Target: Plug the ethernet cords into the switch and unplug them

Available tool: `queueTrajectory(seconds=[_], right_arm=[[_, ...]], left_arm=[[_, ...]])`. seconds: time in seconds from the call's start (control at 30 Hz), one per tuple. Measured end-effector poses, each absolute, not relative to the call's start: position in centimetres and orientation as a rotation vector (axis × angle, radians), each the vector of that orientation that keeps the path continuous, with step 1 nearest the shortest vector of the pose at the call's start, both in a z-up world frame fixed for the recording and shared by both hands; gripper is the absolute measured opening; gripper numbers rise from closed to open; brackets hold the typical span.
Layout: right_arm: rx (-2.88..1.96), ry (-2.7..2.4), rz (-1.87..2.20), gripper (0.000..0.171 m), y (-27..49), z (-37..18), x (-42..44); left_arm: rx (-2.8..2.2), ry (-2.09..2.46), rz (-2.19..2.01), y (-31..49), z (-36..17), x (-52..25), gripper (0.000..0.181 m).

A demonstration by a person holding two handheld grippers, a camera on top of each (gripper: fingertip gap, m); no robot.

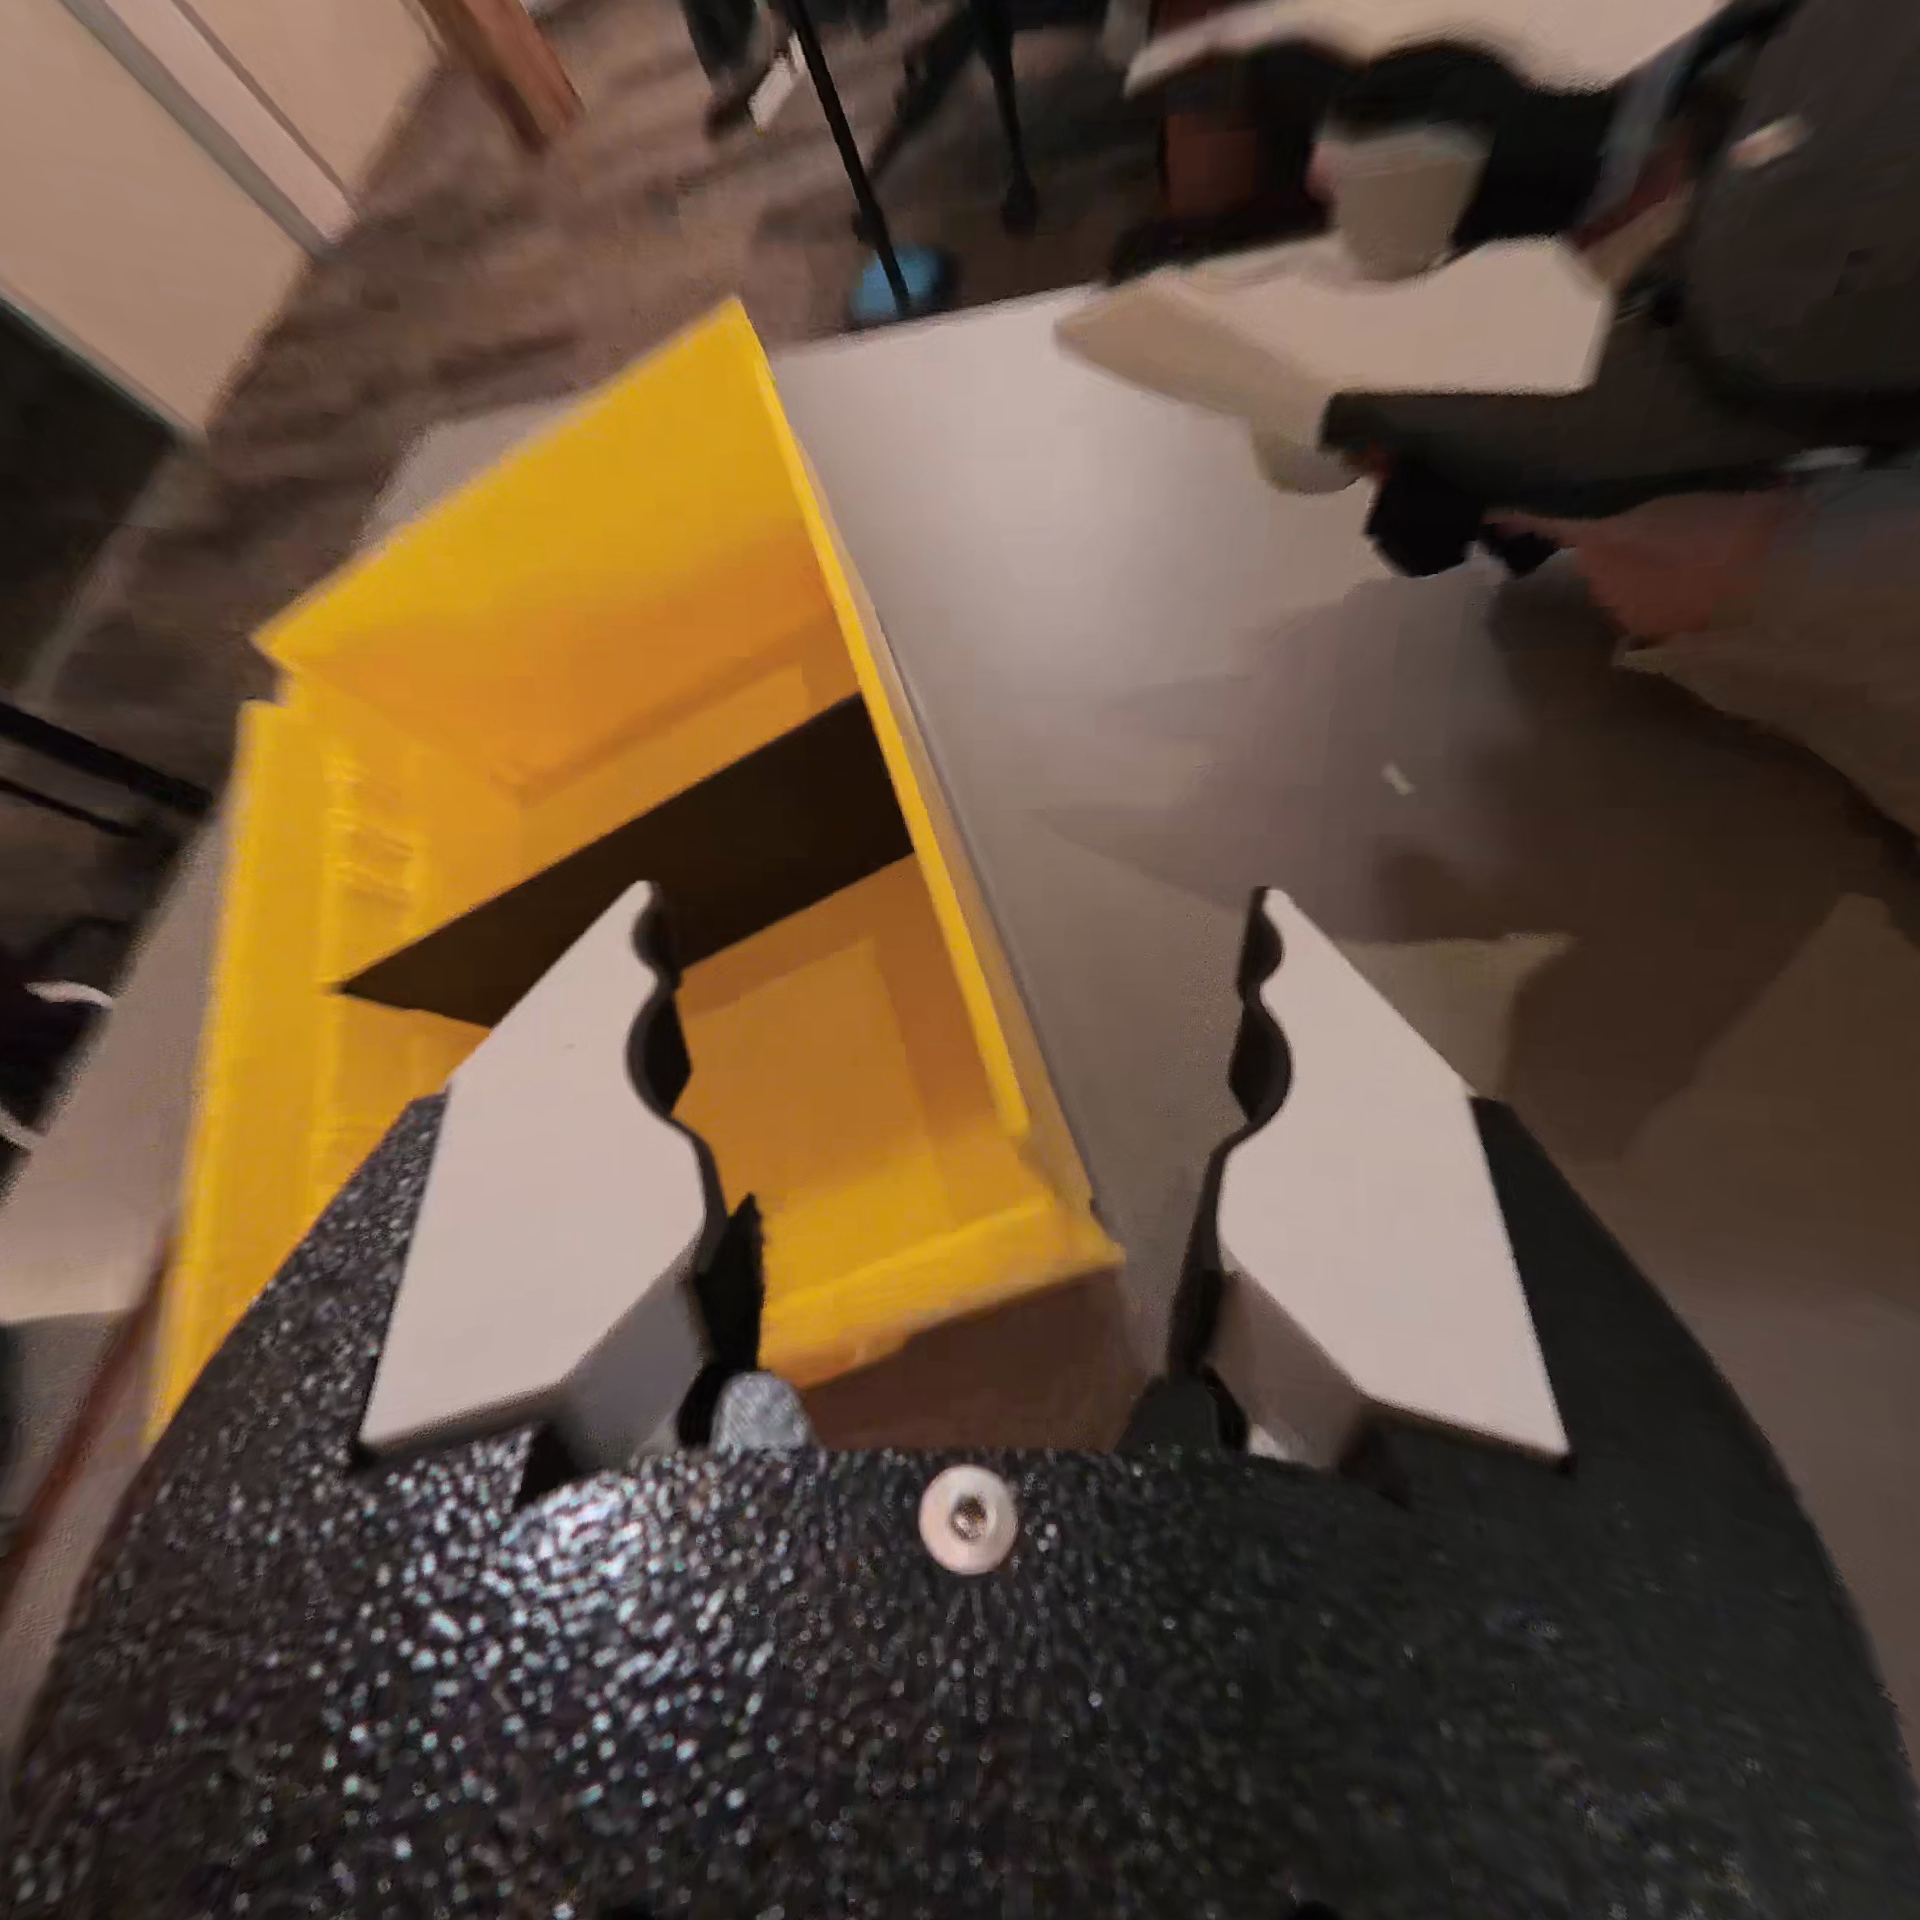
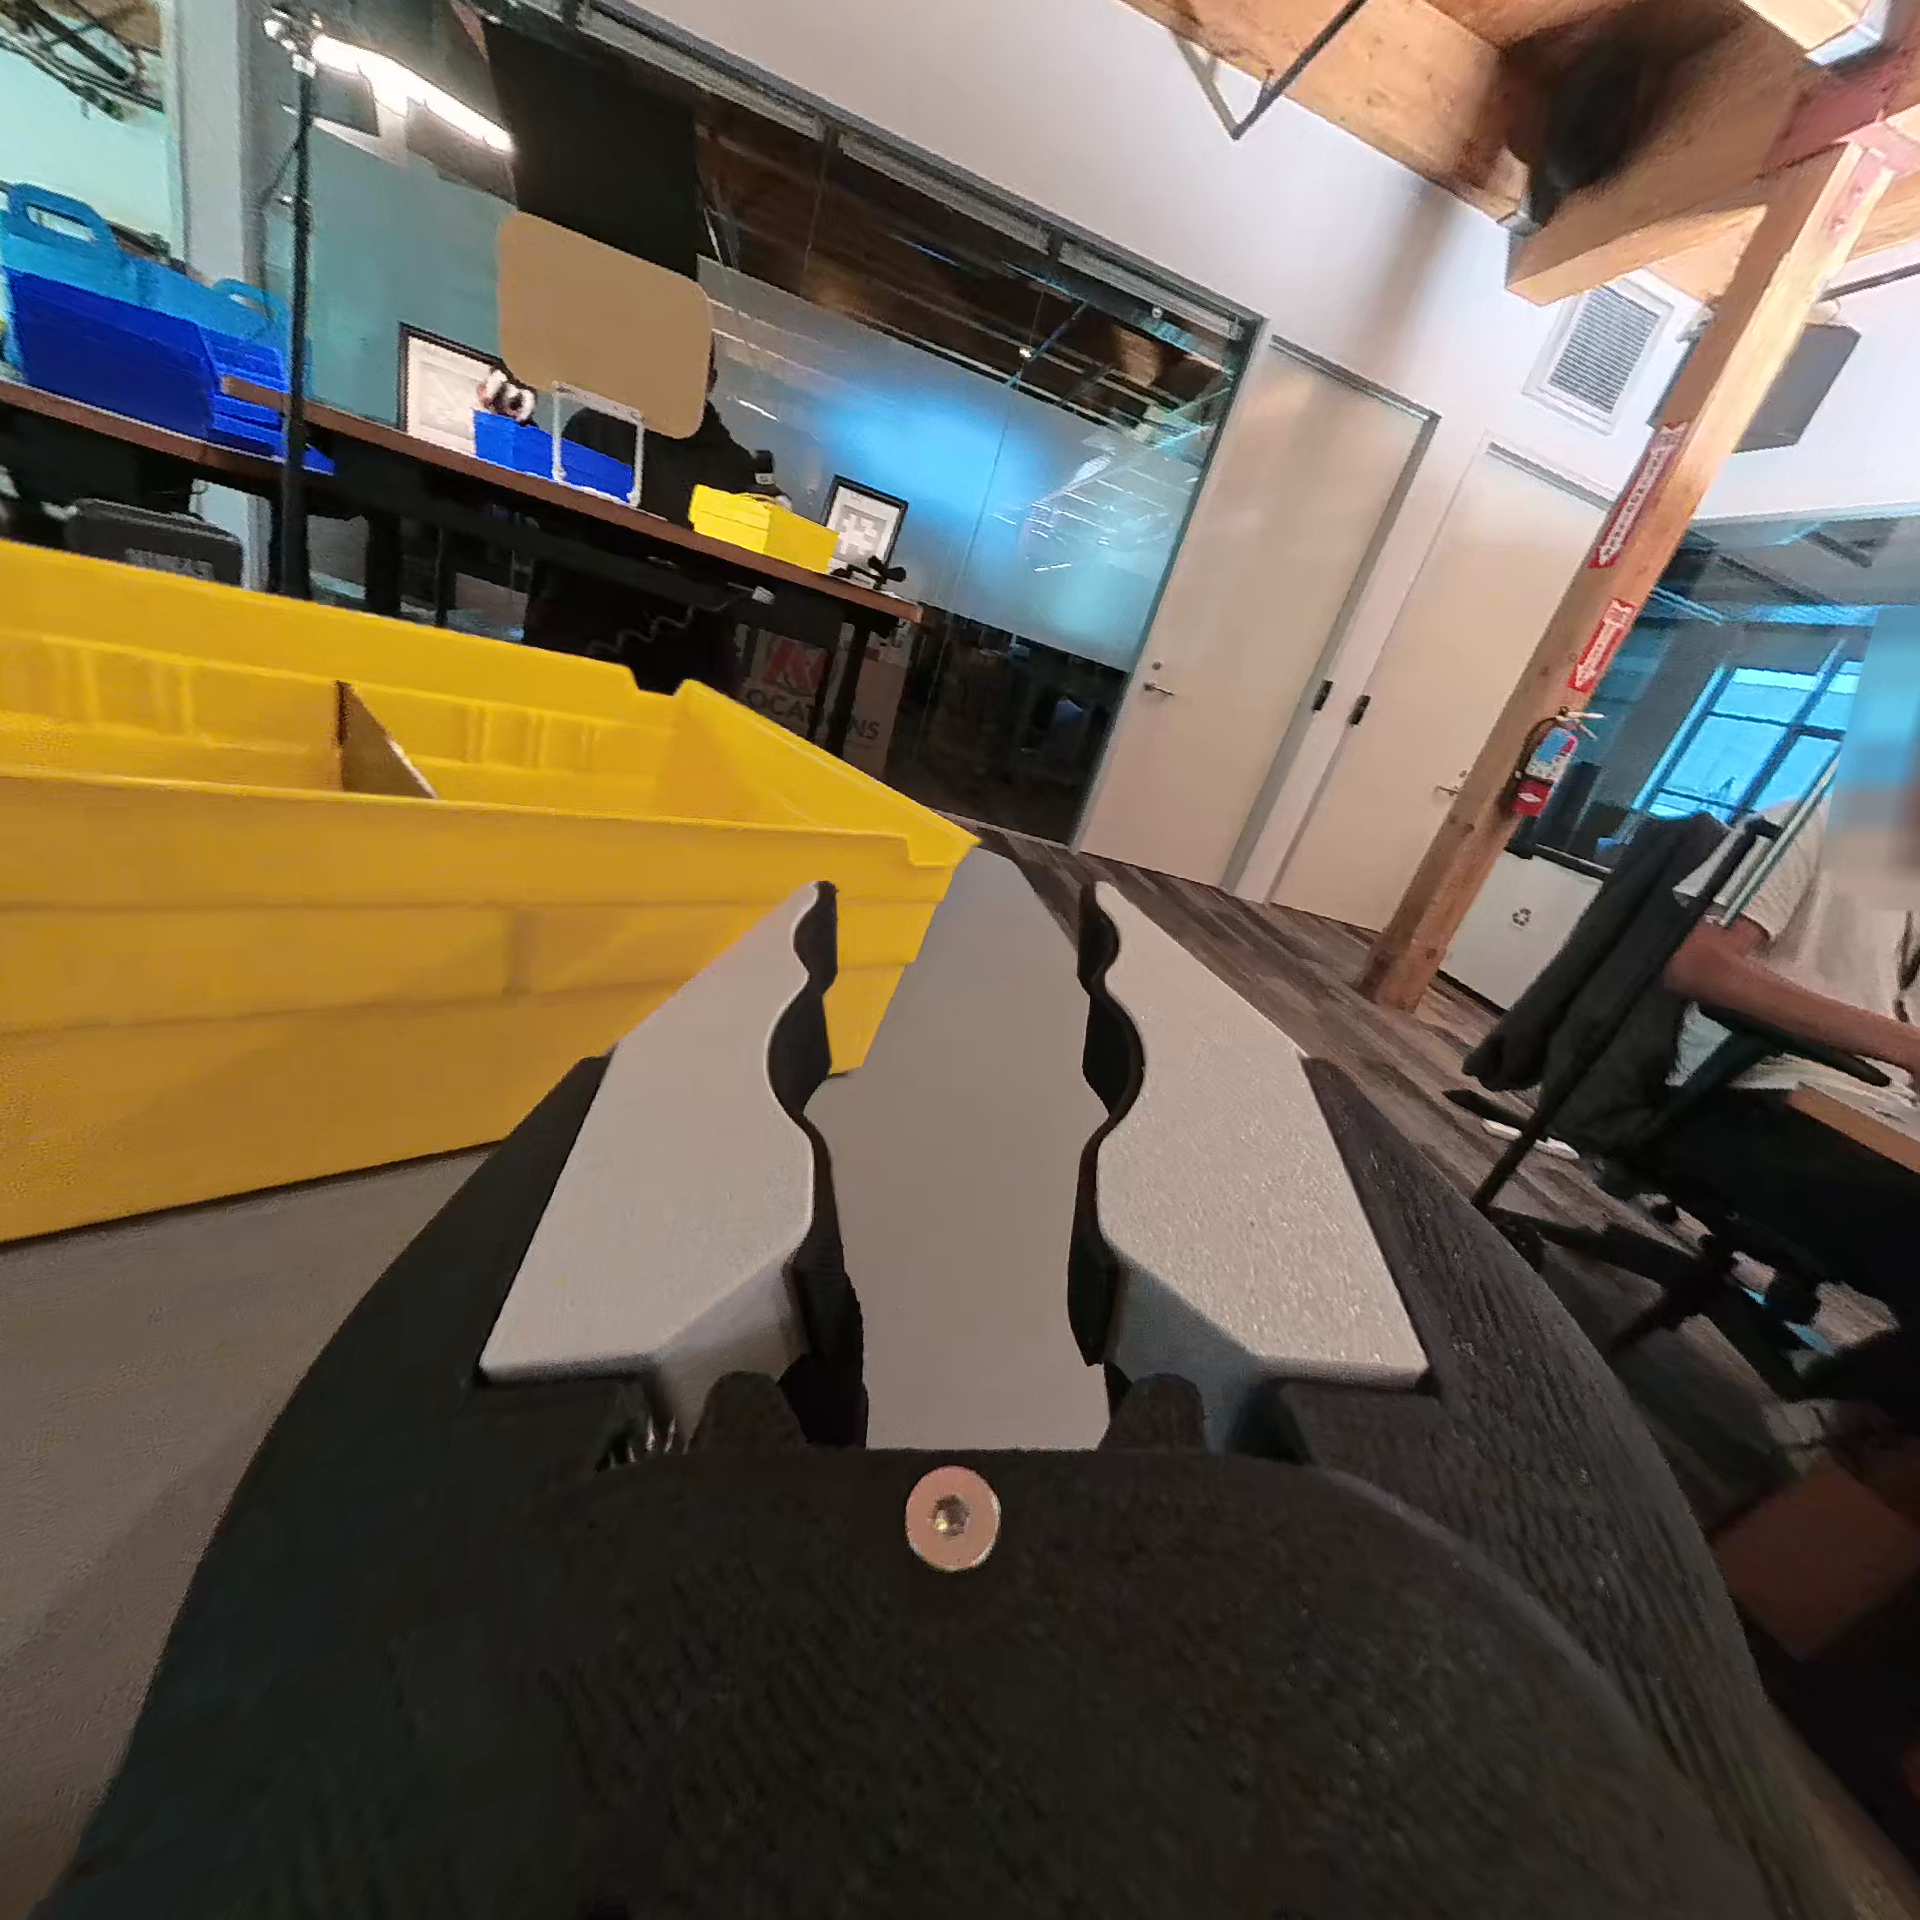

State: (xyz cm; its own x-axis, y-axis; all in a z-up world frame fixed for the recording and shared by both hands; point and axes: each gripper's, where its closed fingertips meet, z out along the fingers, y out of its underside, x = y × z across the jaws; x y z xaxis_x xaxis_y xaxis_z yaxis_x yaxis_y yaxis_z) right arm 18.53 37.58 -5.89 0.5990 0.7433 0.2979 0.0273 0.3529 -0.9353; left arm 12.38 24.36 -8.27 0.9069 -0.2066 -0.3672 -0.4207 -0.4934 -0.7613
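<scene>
- The left gripper point(image 1: 951, 904) hovers above the bench point(image 1: 1091, 582), its jaws released and wide apart with nothing between them
- Below and ahead of the left-hand jaw lies a yellow bin point(image 1: 582, 582), open at the top, its long wall running forward just inside the gap between the jaws
- A dark divider point(image 1: 665, 883) crosses the bin's inside right at the tip of the left-hand jaw; both compartments look bare, though the picture is blurred
- Far ahead and to the right of the jaws the other gripper shows, blurred, above the bench's far part
- The right gripper point(image 2: 956, 904) sits low near the grey bench point(image 2: 208, 1403), its jaws released with a moderate gap and holding nothing
- The same yellow bin point(image 2: 416, 935) stands on the bench to the left of the right gripper's jaws, its near corner just behind the tip of the left-hand jaw
- Between those jaws only the bare bench surface shows
- Well beyond the jaws to the right stands a black office chair point(image 2: 1621, 1018), next to a seated person's arm point(image 2: 1787, 997)
- Neither ethernet cords nor switch can be seen in either view
</scene>
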Motion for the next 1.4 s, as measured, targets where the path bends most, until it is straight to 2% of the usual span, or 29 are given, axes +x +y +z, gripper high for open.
queueTrajectory(seconds=[0.17, 0.27, 0.33, 0.53, 0.73, 0.77, 0.87, 1.03, 1.13, 1.2, 1.27, 1.33, 1.4], right_arm=[[-1.097, -0.887, 0.564, 0.064, 35.7, -5.8, 17.4], [-1.095, -0.9, 0.6, 0.088, 33.5, -5.4, 16.2], [-1.113, -0.901, 0.659, 0.09, 31.2, -5.0, 14.8], [-1.254, -0.93, 0.673, 0.11, 26.2, -5.2, 11.1], [-1.412, -1.035, 0.606, 0.125, 24.7, -9.5, 8.6], [-1.422, -1.041, 0.585, 0.123, 25.0, -9.7, 8.7], [-1.477, -1.029, 0.556, 0.104, 26.1, -10.4, 9.6], [-1.507, -0.973, 0.535, 0.066, 29.0, -10.3, 12.3], [-1.51, -0.948, 0.478, 0.035, 31.3, -10.3, 13.8], [-1.521, -0.954, 0.474, 0.013, 32.5, -10.6, 14.4], [-1.534, -0.949, 0.493, 0.008, 33.3, -10.8, 14.9], [-1.546, -0.949, 0.486, 0.006, 34.1, -10.8, 15.4], [-1.556, -0.956, 0.459, 0.005, 34.9, -10.8, 16.0]], left_arm=[[-1.868, 0.424, 0.49, 14.6, -2.0, 9.5, 0.116], [-1.79, 0.201, 0.594, 7.6, -0.1, 4.6, 0.115], [-1.74, 0.001, 0.678, 2.6, 0.3, 0.8, 0.112], [-1.717, -0.478, 0.81, -9.0, -3.4, -6.5, 0.113], [-1.834, -0.611, 0.739, -11.1, -8.8, -7.9, 0.111], [-1.848, -0.616, 0.729, -11.0, -9.3, -8.1, 0.111], [-1.869, -0.614, 0.714, -10.6, -10.0, -8.4, 0.103], [-1.914, -0.681, 0.807, -13.0, -10.6, -10.1, 0.083], [-1.92, -0.751, 0.799, -15.1, -11.0, -11.4, 0.062], [-1.929, -0.775, 0.75, -16.1, -11.3, -11.9, 0.04], [-1.939, -0.796, 0.71, -16.8, -11.5, -12.4, 0.017], [-1.937, -0.839, 0.704, -17.8, -11.6, -13.1, 0.008], [-1.943, -0.829, 0.683, -18.4, -11.7, -13.5, 0.007]])
